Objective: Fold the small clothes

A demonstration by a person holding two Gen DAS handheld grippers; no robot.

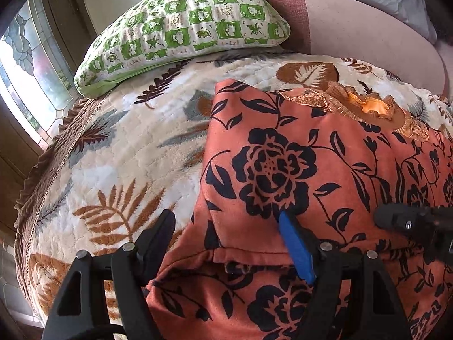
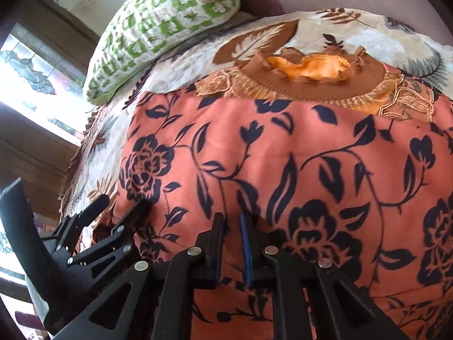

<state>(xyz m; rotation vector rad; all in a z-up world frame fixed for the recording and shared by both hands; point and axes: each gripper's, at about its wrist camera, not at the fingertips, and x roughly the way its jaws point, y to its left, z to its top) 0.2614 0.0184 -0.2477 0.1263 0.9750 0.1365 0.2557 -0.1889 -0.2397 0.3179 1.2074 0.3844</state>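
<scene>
A rust-orange garment (image 1: 283,147) with a black flower print lies spread on a leaf-patterned blanket (image 1: 121,153). Its brown ribbed neckline (image 2: 311,70) points away from me. My left gripper (image 1: 226,221) is open and straddles the garment's folded left edge: the black finger rests by the blanket, and the blue-padded finger (image 1: 294,243) sits on the cloth. My right gripper (image 2: 232,223) has its fingers almost together, pinching a raised fold of the garment (image 2: 283,155) near its lower hem. In the right wrist view, the left gripper (image 2: 119,206) shows at the garment's left side.
A green and white checked pillow (image 1: 184,28) lies at the blanket's far left corner. The blanket's brown frilled edge (image 1: 42,170) drops off on the left towards a leaded window (image 1: 22,65). A pink cushion back (image 1: 368,34) rises behind the blanket.
</scene>
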